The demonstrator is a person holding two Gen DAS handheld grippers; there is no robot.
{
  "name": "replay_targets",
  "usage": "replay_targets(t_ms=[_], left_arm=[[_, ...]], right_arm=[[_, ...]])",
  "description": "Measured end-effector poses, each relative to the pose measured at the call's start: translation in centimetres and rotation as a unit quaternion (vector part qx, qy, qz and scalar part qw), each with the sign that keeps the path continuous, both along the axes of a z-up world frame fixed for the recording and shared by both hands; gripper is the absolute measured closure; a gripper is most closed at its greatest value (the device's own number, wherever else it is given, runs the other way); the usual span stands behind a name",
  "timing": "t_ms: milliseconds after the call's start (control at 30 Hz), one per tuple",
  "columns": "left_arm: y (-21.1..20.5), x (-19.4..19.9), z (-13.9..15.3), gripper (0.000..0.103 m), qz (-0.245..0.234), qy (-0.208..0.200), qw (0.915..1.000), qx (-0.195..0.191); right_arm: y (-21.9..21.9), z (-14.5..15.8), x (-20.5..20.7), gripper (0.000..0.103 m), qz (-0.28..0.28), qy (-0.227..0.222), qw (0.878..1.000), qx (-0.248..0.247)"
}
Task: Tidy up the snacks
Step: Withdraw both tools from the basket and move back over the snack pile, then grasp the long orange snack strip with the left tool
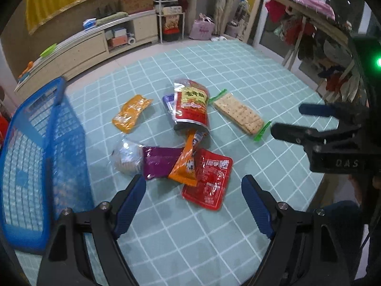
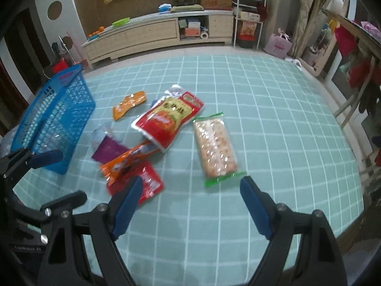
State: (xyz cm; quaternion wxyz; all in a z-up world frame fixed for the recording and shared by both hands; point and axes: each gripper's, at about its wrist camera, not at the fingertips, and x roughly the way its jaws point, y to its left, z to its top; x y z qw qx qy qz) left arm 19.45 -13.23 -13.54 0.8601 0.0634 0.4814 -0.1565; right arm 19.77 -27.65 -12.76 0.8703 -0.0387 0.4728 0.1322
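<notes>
Both your tongs stand released and hold nothing. Just ahead of your left tongs [image 1: 193,190] lies a glossy red packet [image 1: 209,178], with a crinkled orange packet [image 1: 187,164] and a purple packet [image 1: 162,160] overlapping it, and a big red pouch [image 1: 191,106] farther out. Ahead of your right tongs [image 2: 191,191], close to the tips, lies a flat clear-wrapped cracker pack [image 2: 215,144] with green ends. A small orange packet [image 1: 131,114] lies apart beyond the pile. The blue plastic lattice basket [image 1: 26,157] stands to the left of your left tongs; what it contains cannot be told. All rest on a pale green checked cloth [image 1: 238,76].
</notes>
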Motion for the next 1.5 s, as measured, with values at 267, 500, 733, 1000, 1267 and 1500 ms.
replay_targets(t_ms=[267, 500, 733, 1000, 1267, 1500], left_arm=[[-2.4, 3.3, -2.1, 0.022, -0.038, 0.012, 0.9986, 0.035], [-3.9, 5.9, -4.5, 0.040, -0.050, 0.034, 0.9952, 0.077], [-4.7, 7.4, -6.6, 0.079, -0.048, 0.066, 0.9937, 0.077], [-4.1, 7.0, -6.7, 0.090, -0.036, 0.070, 0.9943, 0.072], [-2.1, 4.2, -4.2, 0.091, -0.016, 0.046, 0.9983, 0.032], [0.2, 3.0, -1.8, 0.091, 0.002, 0.017, 0.9997, 0.015]], right_arm=[[-1.1, -2.6, 1.6, 0.016, -0.031, -0.013, 0.999, -0.014], [-2.7, -4.8, 1.1, 0.016, -0.066, 0.003, 0.998, 0.006], [-2.5, -5.5, 1.2, 0.016, -0.052, 0.018, 0.998, 0.019], [-2.3, -5.2, 1.3, 0.016, -0.050, 0.009, 0.998, 0.028], [-2.0, -5.7, 1.7, 0.016, -0.054, 0.022, 0.997, 0.041], [-1.3, -5.6, 2.0, 0.016, -0.057, 0.030, 0.996, 0.054]])
